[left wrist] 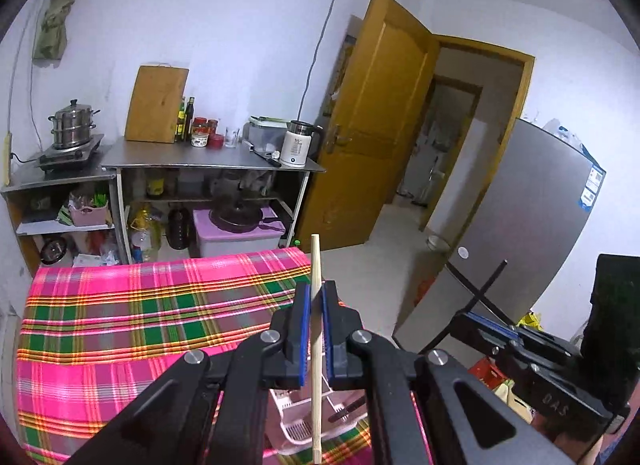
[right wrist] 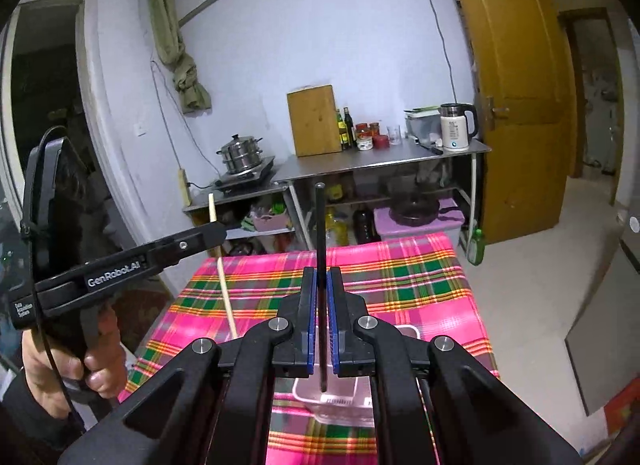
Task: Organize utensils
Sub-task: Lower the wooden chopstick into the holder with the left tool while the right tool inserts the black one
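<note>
My left gripper (left wrist: pixel 315 296) is shut on a light wooden chopstick (left wrist: pixel 316 365), held upright; its lower tip hangs over a pink utensil holder (left wrist: pixel 304 425) on the plaid tablecloth (left wrist: pixel 120 325). My right gripper (right wrist: pixel 321 285) is shut on a black chopstick (right wrist: pixel 320 265), upright, its lower end over the same pink holder (right wrist: pixel 340 397). The right gripper with its black chopstick (left wrist: pixel 486 289) shows at the right of the left wrist view. The left gripper shows at the left of the right wrist view, with the wooden chopstick (right wrist: pixel 224 281).
A steel counter (left wrist: pixel 200 157) stands behind the table with a cutting board (left wrist: pixel 156 105), bottles, jars and a white kettle (left wrist: pixel 298 143). A steamer pot (left wrist: pixel 72 123) sits on a stove. A grey fridge (left wrist: pixel 520 245) and an open wooden door (left wrist: pixel 376 117) are to the right.
</note>
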